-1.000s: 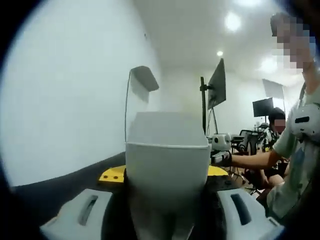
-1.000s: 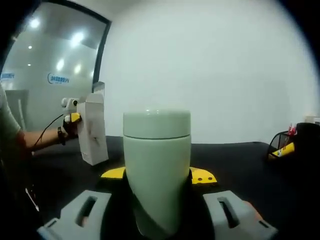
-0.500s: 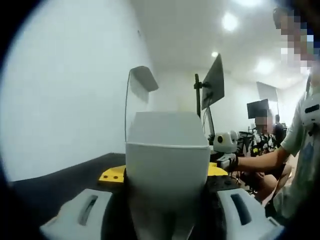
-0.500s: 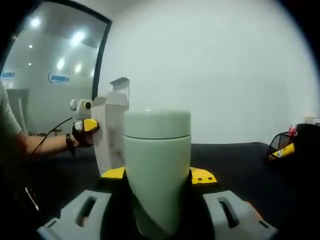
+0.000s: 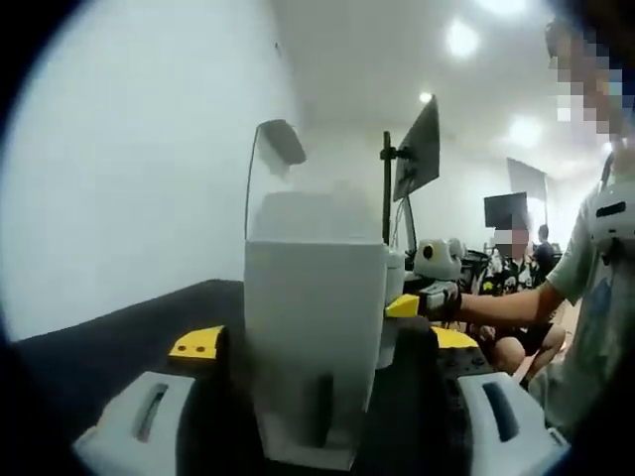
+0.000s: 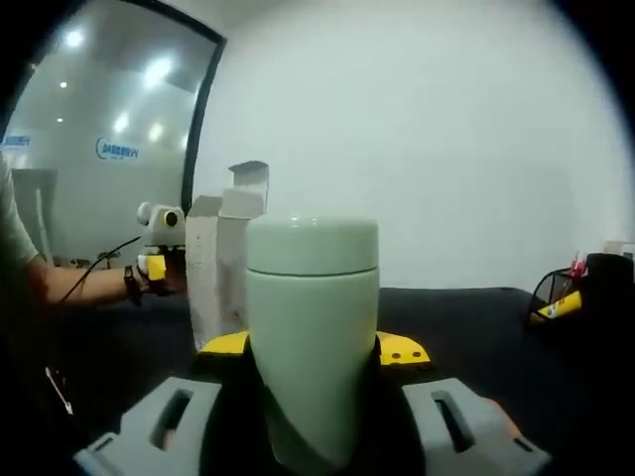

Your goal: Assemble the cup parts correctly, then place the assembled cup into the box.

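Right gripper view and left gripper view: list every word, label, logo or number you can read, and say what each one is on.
Blue logo with lettering on the glass wall: too blurred to read.
Smaller blue mark at the far left edge of that glass: too blurred to read.
Cup: no text visible.
White box: no text visible.
Monitors in the left gripper view: nothing readable.

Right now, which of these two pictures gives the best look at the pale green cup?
The right gripper view: the cup stands close and whole, lid on, gripped between the right gripper jaws. In the left gripper view the white box hides it, apart from a pale sliver that may be the cup.
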A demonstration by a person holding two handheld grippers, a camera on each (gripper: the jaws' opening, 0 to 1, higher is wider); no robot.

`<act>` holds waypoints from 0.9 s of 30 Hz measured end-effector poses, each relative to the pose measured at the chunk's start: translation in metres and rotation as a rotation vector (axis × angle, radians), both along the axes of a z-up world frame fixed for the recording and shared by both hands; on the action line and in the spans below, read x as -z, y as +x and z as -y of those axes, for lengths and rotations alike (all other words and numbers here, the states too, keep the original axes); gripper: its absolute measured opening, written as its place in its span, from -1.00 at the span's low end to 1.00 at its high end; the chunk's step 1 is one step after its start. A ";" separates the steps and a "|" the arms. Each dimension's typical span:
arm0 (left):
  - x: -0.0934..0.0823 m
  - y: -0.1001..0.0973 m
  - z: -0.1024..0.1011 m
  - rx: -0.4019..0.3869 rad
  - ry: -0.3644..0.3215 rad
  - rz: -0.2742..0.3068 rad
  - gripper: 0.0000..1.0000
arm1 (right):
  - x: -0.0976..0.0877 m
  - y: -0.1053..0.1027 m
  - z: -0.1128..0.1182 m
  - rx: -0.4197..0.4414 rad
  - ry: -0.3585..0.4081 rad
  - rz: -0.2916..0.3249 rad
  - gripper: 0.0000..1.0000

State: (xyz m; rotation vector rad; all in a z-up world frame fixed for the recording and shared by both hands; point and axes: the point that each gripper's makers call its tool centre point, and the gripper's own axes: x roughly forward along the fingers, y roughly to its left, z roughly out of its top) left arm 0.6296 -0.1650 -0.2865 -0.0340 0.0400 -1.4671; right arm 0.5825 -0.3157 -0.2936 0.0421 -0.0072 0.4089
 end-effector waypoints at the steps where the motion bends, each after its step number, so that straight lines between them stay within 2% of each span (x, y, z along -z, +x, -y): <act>1: 0.000 0.000 0.000 -0.002 -0.002 -0.002 0.50 | -0.003 0.000 0.000 -0.004 0.007 0.001 -0.15; 6: -0.001 0.003 -0.002 -0.014 -0.016 -0.009 0.47 | -0.037 -0.008 0.001 -0.002 -0.004 0.024 -0.15; 9: -0.008 0.007 -0.008 -0.035 -0.052 -0.013 0.43 | -0.065 -0.015 -0.004 -0.022 -0.003 0.030 -0.15; 13: -0.010 0.008 -0.009 -0.046 -0.049 0.002 0.39 | -0.107 -0.023 -0.021 -0.053 -0.014 0.030 -0.15; 19: -0.001 0.007 -0.006 -0.044 -0.027 0.008 0.37 | -0.169 -0.036 -0.079 -0.169 0.013 0.072 -0.15; 22: 0.003 0.007 -0.002 -0.047 -0.018 0.014 0.36 | -0.190 -0.034 -0.110 -0.221 0.006 0.092 -0.15; 24: 0.007 0.007 0.001 -0.053 0.006 0.033 0.34 | -0.195 -0.029 -0.123 -0.239 -0.006 0.098 -0.15; 25: 0.008 0.008 0.002 -0.055 0.012 0.035 0.30 | -0.198 -0.025 -0.130 -0.241 -0.010 0.098 -0.15; 27: 0.012 0.012 0.001 -0.089 0.038 0.056 0.01 | -0.200 -0.018 -0.140 -0.252 -0.031 0.100 -0.15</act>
